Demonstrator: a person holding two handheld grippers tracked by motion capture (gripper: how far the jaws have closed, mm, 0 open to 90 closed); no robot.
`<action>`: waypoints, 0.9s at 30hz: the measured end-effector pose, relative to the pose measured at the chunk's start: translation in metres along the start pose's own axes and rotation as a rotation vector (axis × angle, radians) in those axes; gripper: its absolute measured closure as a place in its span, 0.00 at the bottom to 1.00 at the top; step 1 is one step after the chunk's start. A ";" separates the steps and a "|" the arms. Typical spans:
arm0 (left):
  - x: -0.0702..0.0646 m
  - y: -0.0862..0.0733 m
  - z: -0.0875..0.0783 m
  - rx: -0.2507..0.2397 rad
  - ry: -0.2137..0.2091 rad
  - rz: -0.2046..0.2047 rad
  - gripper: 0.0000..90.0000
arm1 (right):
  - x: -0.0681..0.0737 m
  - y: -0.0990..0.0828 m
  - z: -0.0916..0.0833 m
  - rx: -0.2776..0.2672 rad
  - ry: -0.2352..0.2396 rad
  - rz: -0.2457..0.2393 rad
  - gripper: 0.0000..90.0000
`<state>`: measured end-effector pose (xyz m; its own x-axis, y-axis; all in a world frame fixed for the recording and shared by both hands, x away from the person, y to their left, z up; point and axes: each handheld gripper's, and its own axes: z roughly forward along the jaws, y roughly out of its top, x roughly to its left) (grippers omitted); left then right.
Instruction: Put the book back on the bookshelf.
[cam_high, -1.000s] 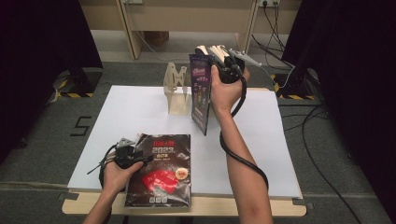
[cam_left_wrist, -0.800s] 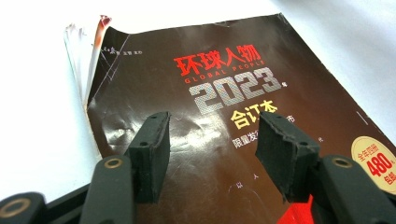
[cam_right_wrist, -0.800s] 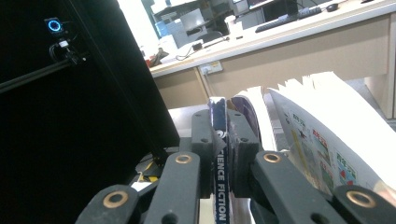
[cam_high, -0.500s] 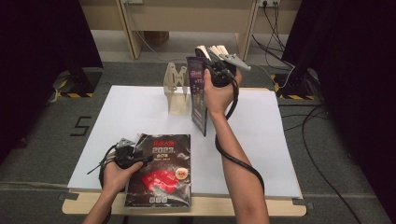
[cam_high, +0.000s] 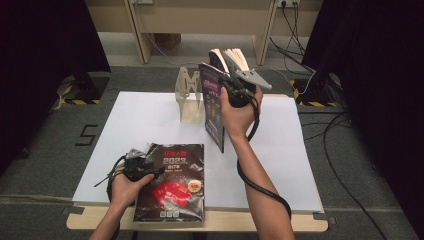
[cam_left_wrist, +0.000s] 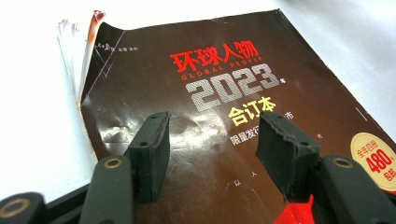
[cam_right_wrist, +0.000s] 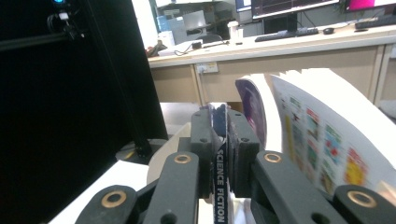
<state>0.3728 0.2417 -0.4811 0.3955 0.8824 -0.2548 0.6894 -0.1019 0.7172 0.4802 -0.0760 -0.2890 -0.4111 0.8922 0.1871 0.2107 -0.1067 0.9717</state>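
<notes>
The wooden rack (cam_high: 189, 97) stands on the table (cam_high: 150, 120) just left of the right claw (cam_high: 235, 87), and its slots look empty. The right claw is clenched on the spine of a purple magazine (cam_high: 214, 107), which it holds upright above the table, close beside the rack. The right gripper view shows what the high view cannot: the pads (cam_right_wrist: 205, 149) press on a spine with the words "SCIENCE FICTION" (cam_right_wrist: 220, 186), and the pages (cam_right_wrist: 327, 140) fan open to the right. The left claw (cam_left_wrist: 212, 154) is released, its jaws apart, hovering over the dark magazine (cam_left_wrist: 210, 93) that lies flat under it near the table's front edge.
</notes>
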 end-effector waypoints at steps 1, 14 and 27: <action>0.000 0.000 0.000 0.001 -0.001 -0.001 0.49 | -0.001 -0.001 -0.004 0.003 0.007 -0.004 0.93; -0.002 0.000 0.000 0.000 -0.003 0.001 0.49 | -0.012 -0.019 -0.047 0.042 0.012 -0.051 0.91; -0.003 0.000 0.001 0.002 -0.008 -0.002 0.49 | -0.017 -0.028 -0.064 0.101 -0.006 -0.055 0.87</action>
<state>0.3721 0.2389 -0.4812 0.3987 0.8789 -0.2618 0.6914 -0.1006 0.7154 0.4247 -0.1161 -0.3098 -0.4191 0.8982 0.1324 0.2764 -0.0127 0.9609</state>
